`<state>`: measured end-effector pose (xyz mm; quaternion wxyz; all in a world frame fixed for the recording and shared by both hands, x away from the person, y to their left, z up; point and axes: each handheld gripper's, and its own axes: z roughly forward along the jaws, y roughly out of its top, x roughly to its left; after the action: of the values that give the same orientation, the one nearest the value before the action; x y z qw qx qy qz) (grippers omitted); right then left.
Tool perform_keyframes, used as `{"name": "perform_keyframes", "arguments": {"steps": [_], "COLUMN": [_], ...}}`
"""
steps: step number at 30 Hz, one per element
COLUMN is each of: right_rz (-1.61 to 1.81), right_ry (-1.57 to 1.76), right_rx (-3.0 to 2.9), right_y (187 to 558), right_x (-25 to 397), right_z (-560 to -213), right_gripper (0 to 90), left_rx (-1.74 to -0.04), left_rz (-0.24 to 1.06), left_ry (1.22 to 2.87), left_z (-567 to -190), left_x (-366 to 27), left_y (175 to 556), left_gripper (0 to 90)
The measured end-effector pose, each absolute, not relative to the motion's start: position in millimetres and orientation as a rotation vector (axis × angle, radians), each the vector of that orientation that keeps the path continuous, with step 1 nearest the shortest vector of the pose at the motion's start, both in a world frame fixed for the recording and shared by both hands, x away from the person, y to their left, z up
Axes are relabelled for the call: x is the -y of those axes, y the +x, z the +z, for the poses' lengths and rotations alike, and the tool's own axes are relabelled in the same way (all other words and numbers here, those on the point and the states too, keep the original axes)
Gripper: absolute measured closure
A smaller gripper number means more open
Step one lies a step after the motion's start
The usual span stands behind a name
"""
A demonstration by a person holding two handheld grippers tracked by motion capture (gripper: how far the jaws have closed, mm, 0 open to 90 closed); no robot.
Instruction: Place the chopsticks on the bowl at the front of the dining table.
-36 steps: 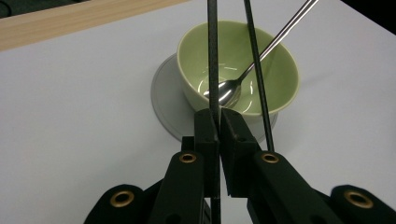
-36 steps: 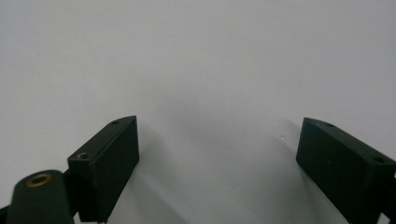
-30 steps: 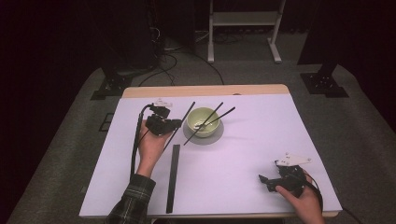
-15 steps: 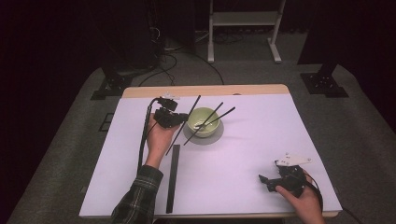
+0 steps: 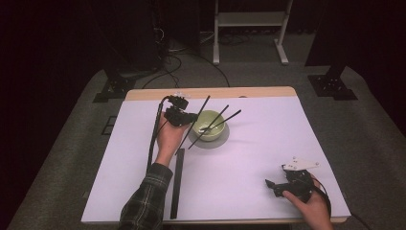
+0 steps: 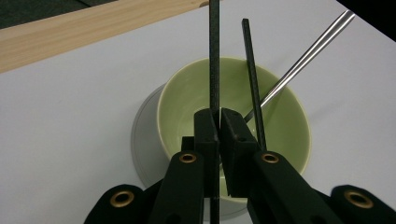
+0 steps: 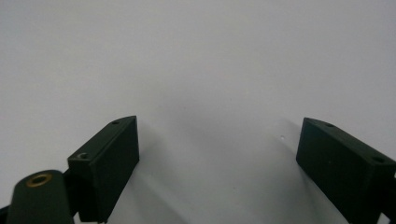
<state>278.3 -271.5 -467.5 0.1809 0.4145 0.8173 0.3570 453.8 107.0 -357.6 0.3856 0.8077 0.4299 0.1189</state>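
Observation:
A pale green bowl (image 5: 210, 125) (image 6: 196, 98) sits on a grey saucer (image 5: 201, 143) at the table's back middle. My left gripper (image 5: 190, 116) (image 6: 218, 119) hovers at the bowl's left rim, shut on a thin black chopstick (image 5: 203, 106) (image 6: 214, 51) that slants from above the rim down to the table. A second black chopstick (image 5: 218, 116) (image 6: 251, 79) and a silver one (image 5: 229, 118) (image 6: 308, 49) lean in the bowl. My right gripper (image 5: 271, 185) (image 7: 219, 130) rests open on the white tabletop at the front right, with nothing between its jaws.
A long black strip (image 5: 176, 184) lies lengthwise on the white table cover (image 5: 258, 143), in front of the left hand. The wooden table edge (image 5: 239, 92) runs along the back. Beyond it are a dark floor, cables and stand legs.
My left gripper has carried the black chopstick back and to the right, up to the bowl's rim. The right gripper has stayed put.

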Motion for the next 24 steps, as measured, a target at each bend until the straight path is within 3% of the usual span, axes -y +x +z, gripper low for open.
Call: {"name": "perform_keyframes", "arguments": {"steps": [24], "right_rz": [1.008], "right_ry": [1.171], "right_rx": [-2.308], "right_y": [278.3], "right_x": [271.6], "right_z": [-467.5], "right_gripper": [11.6], "left_rx": [-1.108], "left_rz": [0.29], "left_ry": [2.071], "left_z": [-362.3], "left_x": [-88.3], "left_y": [473.4], "left_gripper": [85.9]}}
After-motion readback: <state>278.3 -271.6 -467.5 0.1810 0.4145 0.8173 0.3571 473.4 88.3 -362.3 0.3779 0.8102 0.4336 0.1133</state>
